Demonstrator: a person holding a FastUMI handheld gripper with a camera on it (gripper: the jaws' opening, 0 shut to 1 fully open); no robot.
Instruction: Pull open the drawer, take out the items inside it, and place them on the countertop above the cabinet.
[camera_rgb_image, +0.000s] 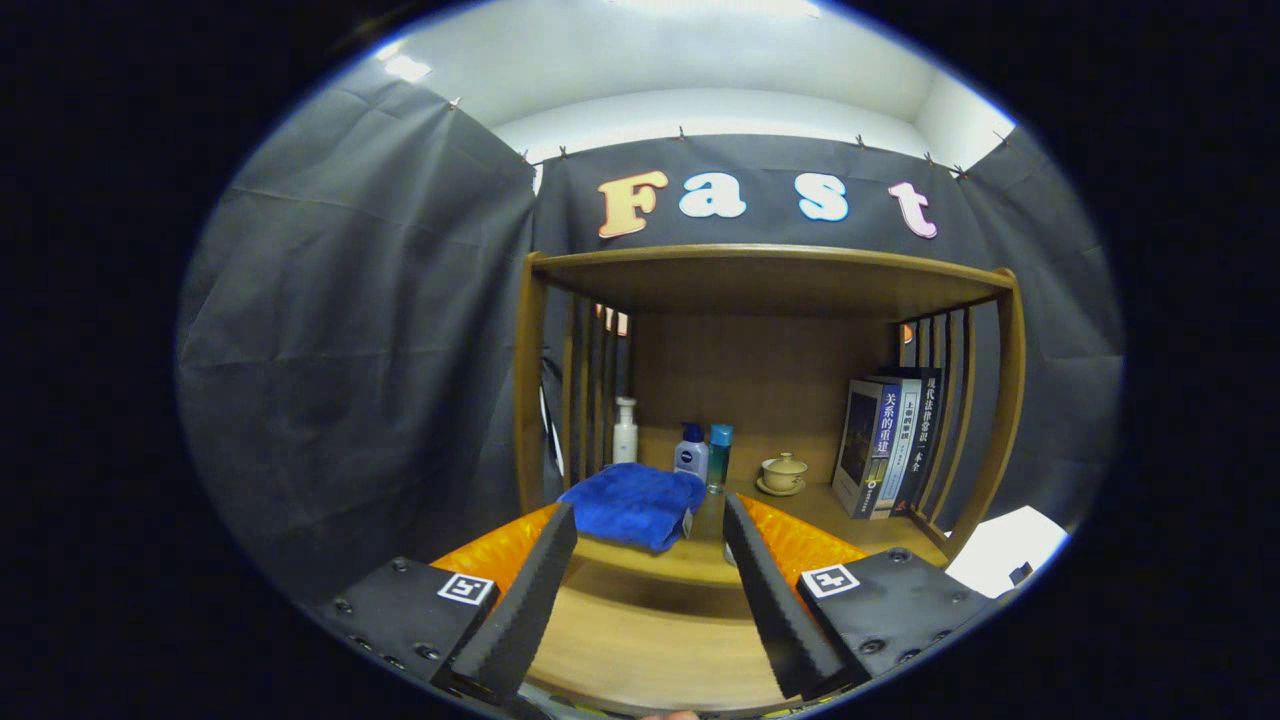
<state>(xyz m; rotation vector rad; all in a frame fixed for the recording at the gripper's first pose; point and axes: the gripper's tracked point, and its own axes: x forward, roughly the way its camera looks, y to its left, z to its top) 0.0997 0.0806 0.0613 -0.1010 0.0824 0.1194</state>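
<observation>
The tall wooden cabinet with slatted sides (770, 285) stands against the far wall, and its light wooden countertop (810, 505) already carries a folded blue towel (635, 505) at the near left edge, just ahead of the fingers. The drawer (650, 655) seems to lie open below the gripper, its pale wooden floor showing bare between the fingers — though I cannot see its corners. The black two-finger gripper with ridged pads (650, 525) is spread wide and holds nothing. If the towel is the item taken out, the step now is likely a clean retreat: draw straight back without snagging the cloth. Far right lean three upright books (885, 445); then a white pump bottle (625, 430), a blue-capped lotion bottle (691, 450), a slim teal bottle (719, 455), and a small cream lidded cup on a saucer (783, 473).
</observation>
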